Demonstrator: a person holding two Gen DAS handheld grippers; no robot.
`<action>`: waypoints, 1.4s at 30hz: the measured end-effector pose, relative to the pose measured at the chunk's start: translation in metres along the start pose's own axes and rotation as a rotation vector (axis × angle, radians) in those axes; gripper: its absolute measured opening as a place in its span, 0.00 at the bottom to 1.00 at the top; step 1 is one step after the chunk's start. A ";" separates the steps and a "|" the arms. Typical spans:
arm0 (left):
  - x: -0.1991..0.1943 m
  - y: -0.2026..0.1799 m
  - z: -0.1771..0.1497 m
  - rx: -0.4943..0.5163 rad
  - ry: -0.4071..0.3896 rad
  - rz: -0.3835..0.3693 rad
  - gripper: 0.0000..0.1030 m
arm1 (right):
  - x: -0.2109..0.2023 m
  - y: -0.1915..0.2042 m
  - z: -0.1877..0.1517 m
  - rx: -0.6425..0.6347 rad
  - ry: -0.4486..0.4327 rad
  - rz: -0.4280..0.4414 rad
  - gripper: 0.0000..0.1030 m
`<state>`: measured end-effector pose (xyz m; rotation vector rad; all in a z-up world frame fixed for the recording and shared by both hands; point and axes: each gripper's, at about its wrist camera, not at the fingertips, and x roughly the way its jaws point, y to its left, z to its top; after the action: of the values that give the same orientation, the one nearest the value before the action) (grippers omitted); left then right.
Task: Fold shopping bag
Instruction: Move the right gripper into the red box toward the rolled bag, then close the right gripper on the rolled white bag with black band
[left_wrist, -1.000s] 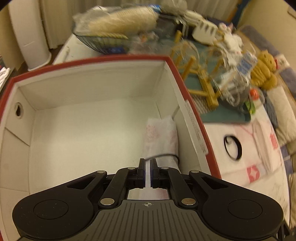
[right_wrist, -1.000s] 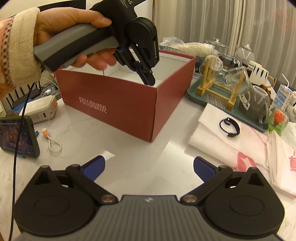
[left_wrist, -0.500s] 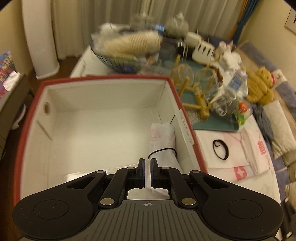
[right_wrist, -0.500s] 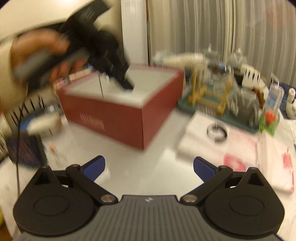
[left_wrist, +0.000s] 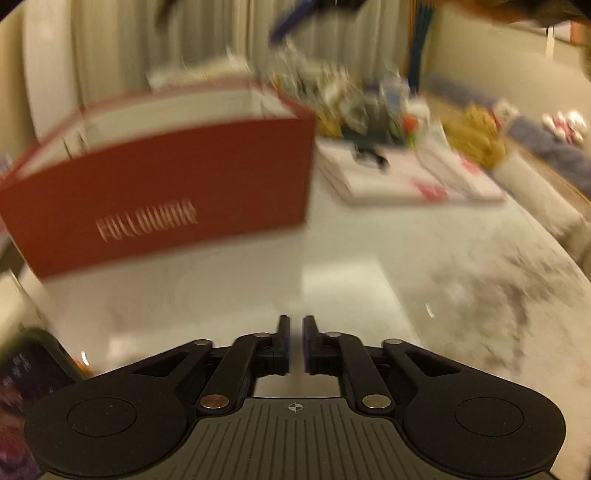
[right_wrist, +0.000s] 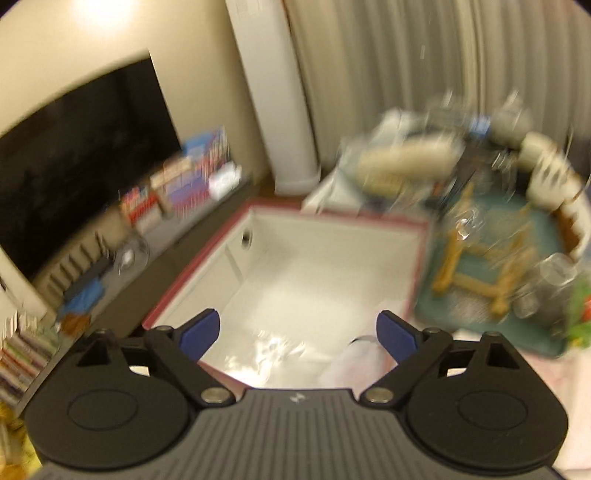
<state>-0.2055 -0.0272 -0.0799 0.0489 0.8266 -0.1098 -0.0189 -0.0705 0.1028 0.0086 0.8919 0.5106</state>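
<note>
L gripper (left_wrist: 296, 345): narrow gap, jaws opening, nothing between; over bare table (left_wrist: 369, 266), near side of red box (left_wrist: 166, 192)
R gripper (right_wrist: 298, 330): wide, closing slightly, empty; above box
Bags: one folded bag (right_wrist: 354, 363) in box, near-right corner; flat bags (left_wrist: 406, 177) right of box
Tip: prob. fetch next flat bag; slow down, views blurred

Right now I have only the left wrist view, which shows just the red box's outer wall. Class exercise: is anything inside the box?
Observer: Yes. In the right wrist view a rolled white bag lies inside the red box, at the corner nearest that camera, on its right.
Operator: And where is the right gripper?
Observer: The right gripper looks down into the open box. Its jaws stand wide and are closing, and they grip nothing.
Operator: What is past the box's left side?
Observer: A large dark screen against the wall.
</note>
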 end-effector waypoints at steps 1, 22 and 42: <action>0.009 0.003 -0.002 -0.010 -0.022 0.023 0.34 | 0.018 0.002 0.004 0.006 0.052 -0.019 0.90; 0.049 -0.005 -0.012 0.066 -0.170 -0.008 1.00 | 0.164 0.034 -0.039 -0.343 0.456 -0.530 0.49; 0.019 0.003 -0.018 0.046 -0.151 -0.008 1.00 | -0.113 -0.005 -0.100 -0.051 -0.019 -0.068 0.05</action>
<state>-0.2056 -0.0240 -0.1060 0.0802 0.6740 -0.1384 -0.1500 -0.1437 0.1217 -0.0632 0.8572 0.4693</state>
